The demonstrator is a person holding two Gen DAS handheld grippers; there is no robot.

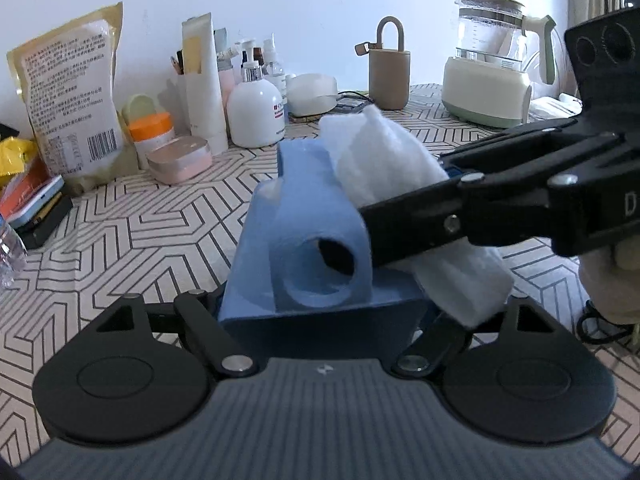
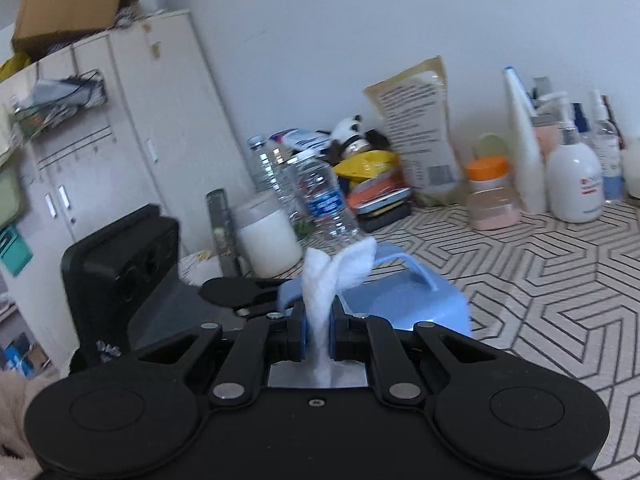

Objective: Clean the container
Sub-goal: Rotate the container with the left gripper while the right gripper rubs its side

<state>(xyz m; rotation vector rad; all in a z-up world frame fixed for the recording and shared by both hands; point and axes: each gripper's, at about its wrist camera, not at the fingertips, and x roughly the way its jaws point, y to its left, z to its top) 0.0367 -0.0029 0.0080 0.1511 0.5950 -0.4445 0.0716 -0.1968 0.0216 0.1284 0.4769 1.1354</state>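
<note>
A light blue plastic container (image 1: 308, 236) with a round opening on its side lies between the fingers of my left gripper (image 1: 320, 312), which is shut on it just above the patterned table. My right gripper (image 2: 318, 332) is shut on a folded white cloth (image 2: 320, 292). In the left wrist view the right gripper (image 1: 404, 216) comes in from the right and presses the white cloth (image 1: 384, 160) on the container's top. In the right wrist view the container (image 2: 404, 304) sits just beyond the cloth, with its thin handle up.
Along the wall stand a large pouch (image 1: 68, 100), an orange-lidded jar (image 1: 154, 136), a pink case (image 1: 180, 158), a white pump bottle (image 1: 256, 108), a beige flask (image 1: 389, 76) and a kettle (image 1: 492, 68). Water bottles (image 2: 320, 196) and a white jar (image 2: 268, 236) stand at the table's left end.
</note>
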